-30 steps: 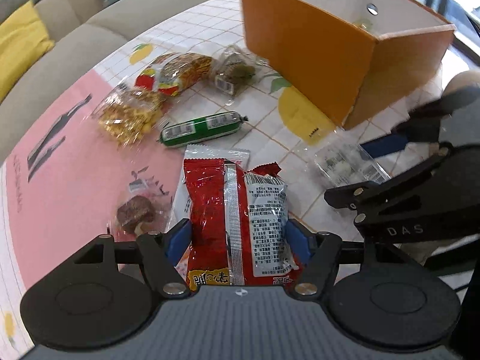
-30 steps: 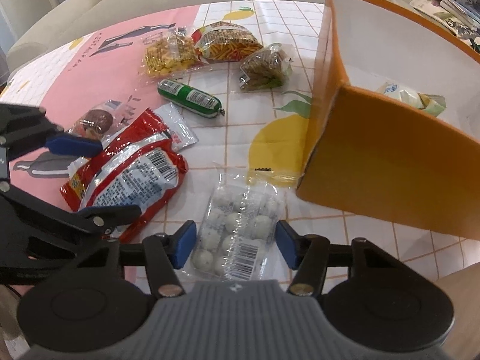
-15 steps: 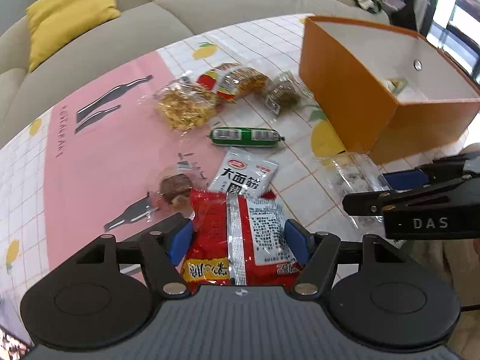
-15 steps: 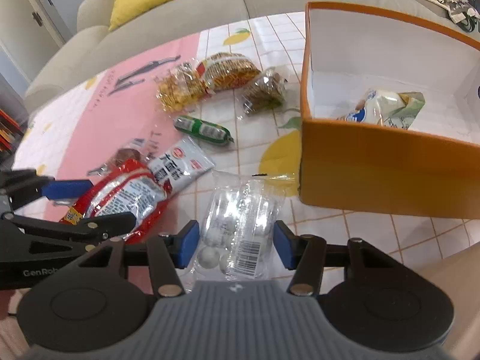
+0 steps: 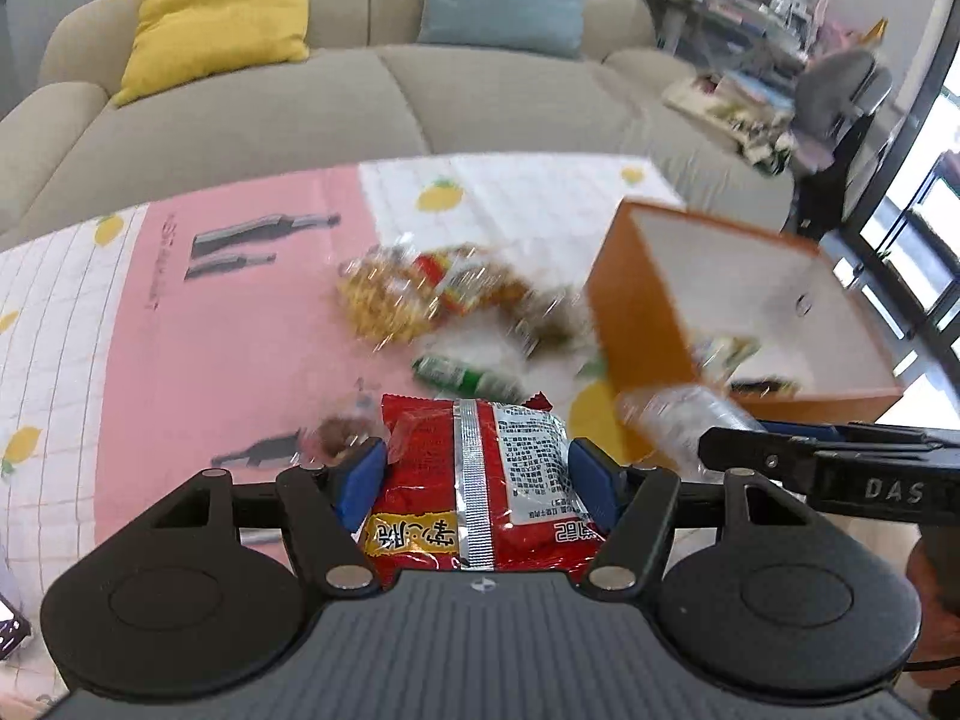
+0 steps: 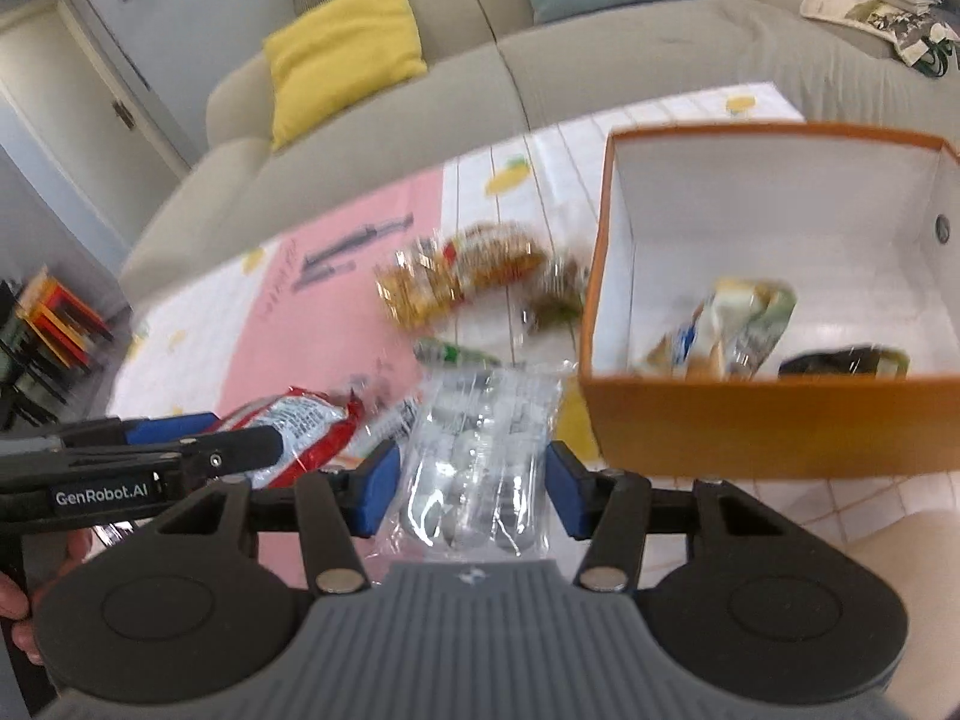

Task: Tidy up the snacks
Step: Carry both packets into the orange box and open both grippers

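Note:
My left gripper (image 5: 477, 480) is shut on a red snack packet (image 5: 480, 480) and holds it above the table; the packet also shows in the right wrist view (image 6: 300, 426). My right gripper (image 6: 471, 489) is shut on a clear bag of white balls (image 6: 480, 450), lifted beside the orange box (image 6: 768, 420); that bag shows in the left wrist view (image 5: 678, 420). The orange box (image 5: 642, 312) is open on top and holds a pale packet (image 6: 732, 324) and a dark packet (image 6: 840, 363).
Several snacks lie on the tablecloth (image 5: 240, 324): a yellow bag (image 5: 384, 300), a red and brown bag (image 5: 474, 282), a green sausage (image 5: 462, 378), a small brown one (image 5: 342, 432). A beige sofa (image 5: 270, 120) with a yellow cushion (image 5: 222, 18) stands behind.
Both grippers have lifted their packets off the table and risen; the views now look from higher up, with the box interior more exposed.

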